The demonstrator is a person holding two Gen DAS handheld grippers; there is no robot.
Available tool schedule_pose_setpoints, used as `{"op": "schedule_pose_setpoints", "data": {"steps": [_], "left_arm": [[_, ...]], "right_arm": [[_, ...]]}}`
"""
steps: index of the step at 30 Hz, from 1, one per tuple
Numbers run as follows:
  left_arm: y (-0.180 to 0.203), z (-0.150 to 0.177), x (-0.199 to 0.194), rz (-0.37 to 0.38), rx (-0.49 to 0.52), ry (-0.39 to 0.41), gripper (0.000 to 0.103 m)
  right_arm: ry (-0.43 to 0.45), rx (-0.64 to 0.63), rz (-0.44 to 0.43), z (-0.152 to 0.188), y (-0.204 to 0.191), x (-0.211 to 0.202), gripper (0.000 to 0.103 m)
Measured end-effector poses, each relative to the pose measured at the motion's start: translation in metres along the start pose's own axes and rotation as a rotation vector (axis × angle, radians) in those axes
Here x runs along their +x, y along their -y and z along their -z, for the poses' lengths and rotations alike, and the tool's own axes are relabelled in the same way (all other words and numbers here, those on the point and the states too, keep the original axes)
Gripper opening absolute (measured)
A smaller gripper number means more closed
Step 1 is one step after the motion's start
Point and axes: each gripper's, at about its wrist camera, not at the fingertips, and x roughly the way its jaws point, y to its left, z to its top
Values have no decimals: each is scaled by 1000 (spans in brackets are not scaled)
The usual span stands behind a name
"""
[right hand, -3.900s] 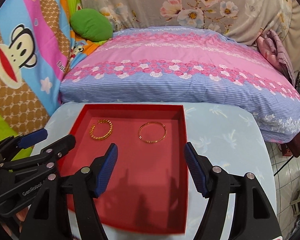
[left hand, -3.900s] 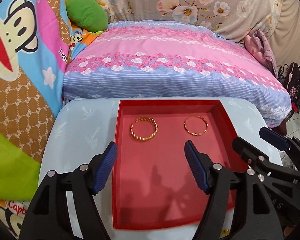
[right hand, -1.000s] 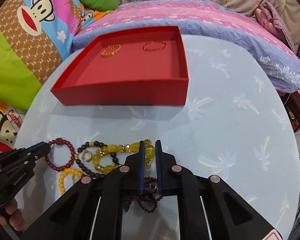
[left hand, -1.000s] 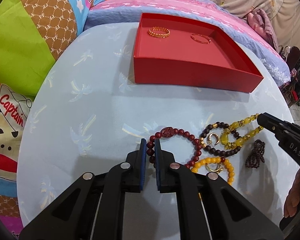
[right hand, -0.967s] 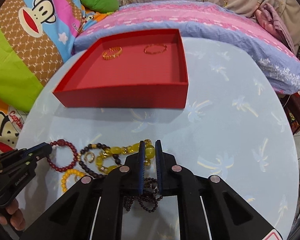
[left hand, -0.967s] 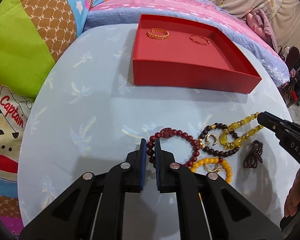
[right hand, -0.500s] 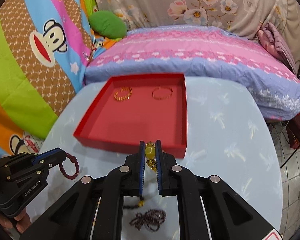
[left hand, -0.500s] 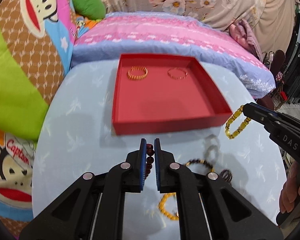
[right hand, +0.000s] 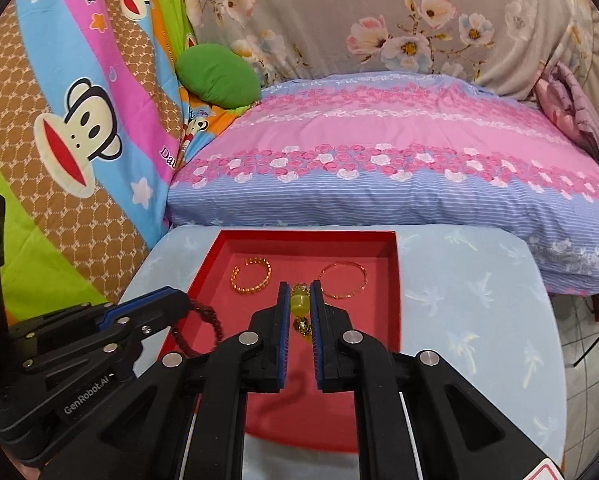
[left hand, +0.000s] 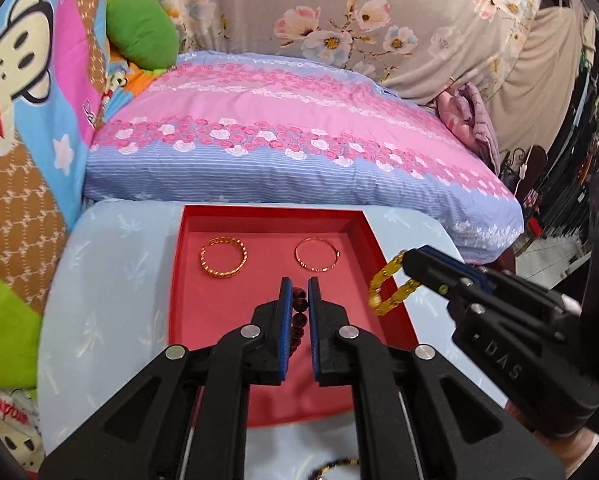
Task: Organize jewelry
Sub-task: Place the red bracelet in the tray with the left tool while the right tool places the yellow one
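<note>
A red tray (left hand: 391,304) (right hand: 395,280) lies on the light blue table; a thick gold bangle (left hand: 223,258) (right hand: 251,276) and a thin gold bangle (left hand: 316,255) (right hand: 343,280) rest at its far end. My left gripper (left hand: 298,286) (right hand: 185,300) is shut on a dark red bead bracelet (left hand: 298,320) (right hand: 211,320) held above the tray. My right gripper (right hand: 299,290) (left hand: 405,258) is shut on a yellow bead bracelet (right hand: 301,312) (left hand: 389,286) held over the tray's right side.
A pink and blue floral pillow (left hand: 291,148) lies just behind the table (left hand: 99,280). A cartoon monkey blanket (right hand: 79,128) and a green cushion (right hand: 217,76) are at the left. More beads (left hand: 335,468) lie on the table at the near edge.
Both grippers closed on bracelets on the table, lifted them and carried them forward over the red tray. The remaining beads stayed near the table's front.
</note>
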Motion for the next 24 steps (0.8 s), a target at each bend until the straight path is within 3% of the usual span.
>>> {"op": "schedule_pose_setpoints", "data": {"steps": [4,7,11,16,24], "left_arm": [[-21,-6,35,22,-50,-33,8],[-40,0,64,27,-98,-94,8],[-54,15,89,-63,-68,-140,8],[-58,26,101,-193,9,-170,8],[-58,34,105,-270,65,-171,10]], "right_arm": [[-55,83,-63,-4,11,38,9],[-112,117,-54,3,21,67,9],[-182,121,20,21,34,99,9],[-201,89,82,32,41,107,9],[-185,26,141,36,32,107,14]]}}
